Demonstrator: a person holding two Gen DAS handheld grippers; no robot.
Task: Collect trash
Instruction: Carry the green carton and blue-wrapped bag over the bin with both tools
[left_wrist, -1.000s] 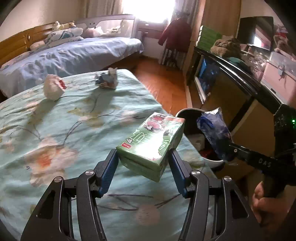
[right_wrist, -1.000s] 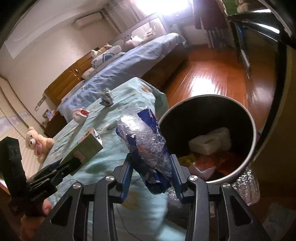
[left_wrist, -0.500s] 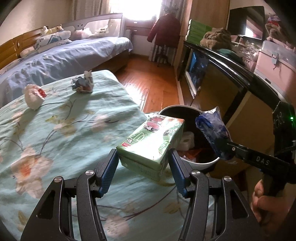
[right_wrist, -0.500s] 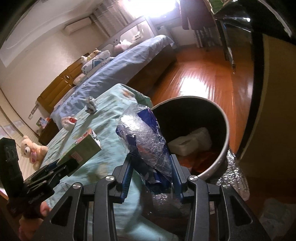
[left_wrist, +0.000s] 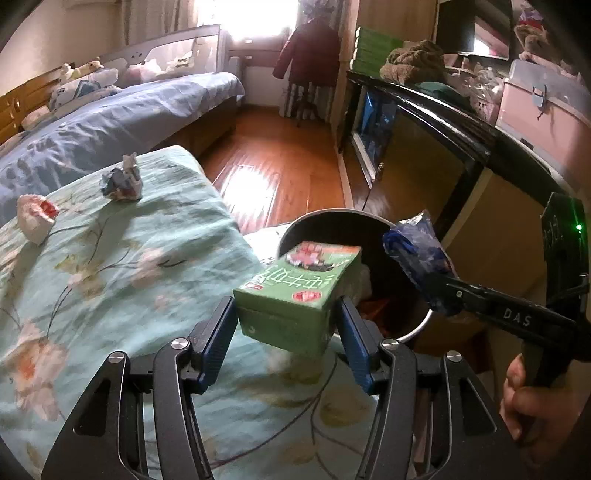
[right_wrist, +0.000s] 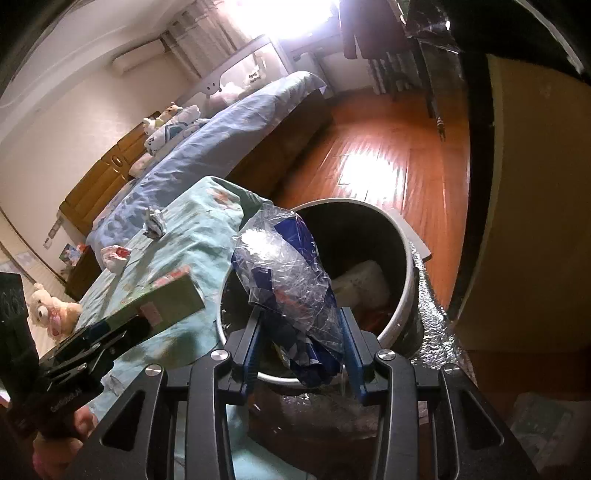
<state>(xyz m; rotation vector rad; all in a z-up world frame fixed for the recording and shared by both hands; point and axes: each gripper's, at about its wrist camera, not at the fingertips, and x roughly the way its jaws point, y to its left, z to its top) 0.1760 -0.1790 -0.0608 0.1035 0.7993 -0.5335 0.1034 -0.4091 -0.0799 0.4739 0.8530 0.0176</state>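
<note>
Left gripper (left_wrist: 286, 317) clamps green carton (left_wrist: 299, 291) at bin (left_wrist: 332, 216) near rim. Right gripper (right_wrist: 301, 341) grips crumpled blue wrapper (right_wrist: 286, 284) over bin mouth. Centre each above opening before letting go; release carton clear of rim.

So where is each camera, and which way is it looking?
Left wrist: it sits on the left tool, looking down over its fingers and the green box at the bed and bin; the person's right hand shows.
Right wrist: it sits on the right tool, looking down over the blue wrapper into the bin; fingers of the left hand show.
Shared: bin, bed, box, wrapper, two crumpled scraps.
</note>
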